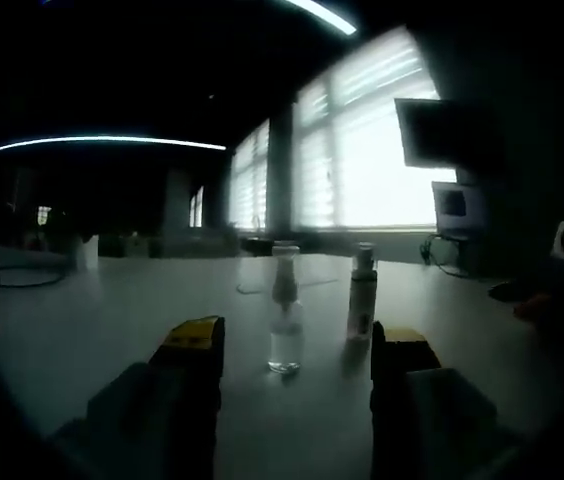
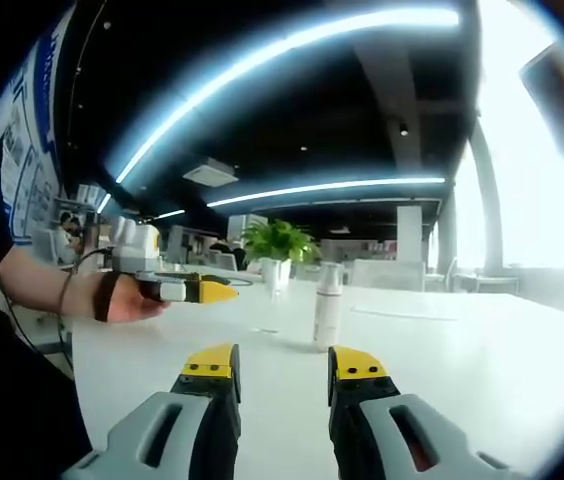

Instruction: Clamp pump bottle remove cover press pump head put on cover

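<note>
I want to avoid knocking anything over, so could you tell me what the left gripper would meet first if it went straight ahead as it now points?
Most likely the clear pump bottle, standing upright on the table between the open jaws of the left gripper. The white bottle stands farther back and to the right, though depth is uncertain.

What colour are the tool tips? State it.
Yellow, clearest on the right tool in the right gripper view.

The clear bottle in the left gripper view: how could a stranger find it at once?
Start at the wide pale table below the bright windows. Two small bottles stand there; the clear bottle is the nearer one, left of the white bottle. You can see through its body, and the white one is opaque.
</note>
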